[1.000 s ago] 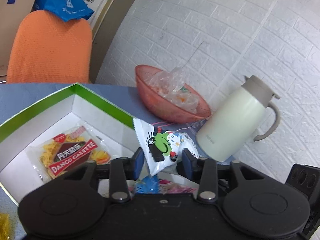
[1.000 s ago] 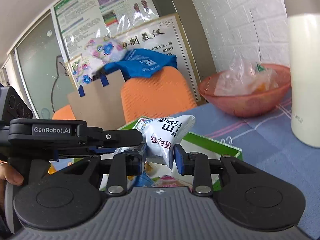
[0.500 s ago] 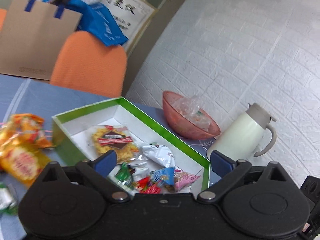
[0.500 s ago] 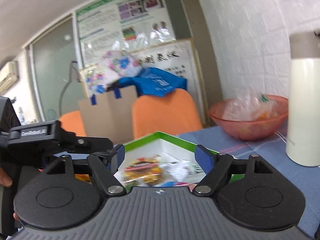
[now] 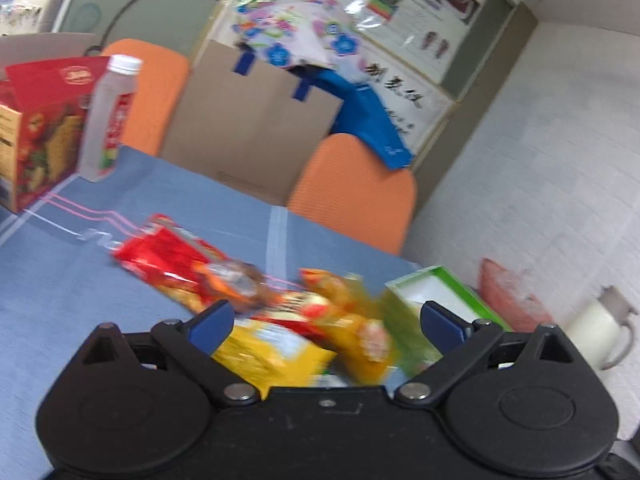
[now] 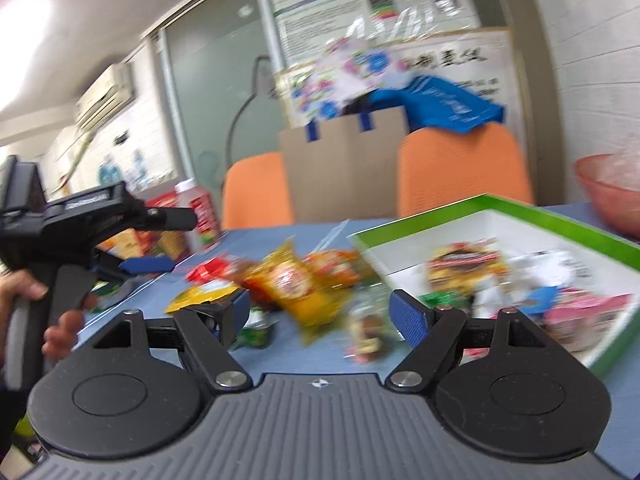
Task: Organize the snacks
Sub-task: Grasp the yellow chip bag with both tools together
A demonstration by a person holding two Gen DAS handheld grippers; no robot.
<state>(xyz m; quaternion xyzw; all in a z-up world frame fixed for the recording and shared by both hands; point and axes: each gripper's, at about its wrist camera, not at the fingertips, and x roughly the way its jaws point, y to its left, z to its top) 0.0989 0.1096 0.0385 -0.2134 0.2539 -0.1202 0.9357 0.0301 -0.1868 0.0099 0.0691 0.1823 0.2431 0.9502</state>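
Sorting: snacks go into the green-edged white cardboard box (image 6: pixel 560 236) on the blue cloth table (image 5: pixel 60 280).
Left claw: the left gripper (image 5: pixel 326 320) is spread wide and holds nothing — it hangs just over the loose pile.
Right claw: the right gripper (image 6: pixel 320 310) is spread wide too, with nothing between its blue pads (image 6: pixel 408 312).
Already in the box: a yellow-and-red cookie packet (image 6: pixel 466 266), a white crinkly packet (image 6: pixel 560 266), and small pink and blue ones in the near corner.
Still outside: a long red shiny packet (image 5: pixel 172 260), a yellow packet (image 5: pixel 272 354), an orange-yellow chip bag (image 6: pixel 296 284) and some small green bits, all lying on the table just beside the box.
How far: I think about half is done — the pile outside looks about as big as the pile inside.
Next: probably each claw picks one more packet from the pile.
Blur: the packets are smeared, so the names on them cannot be read.
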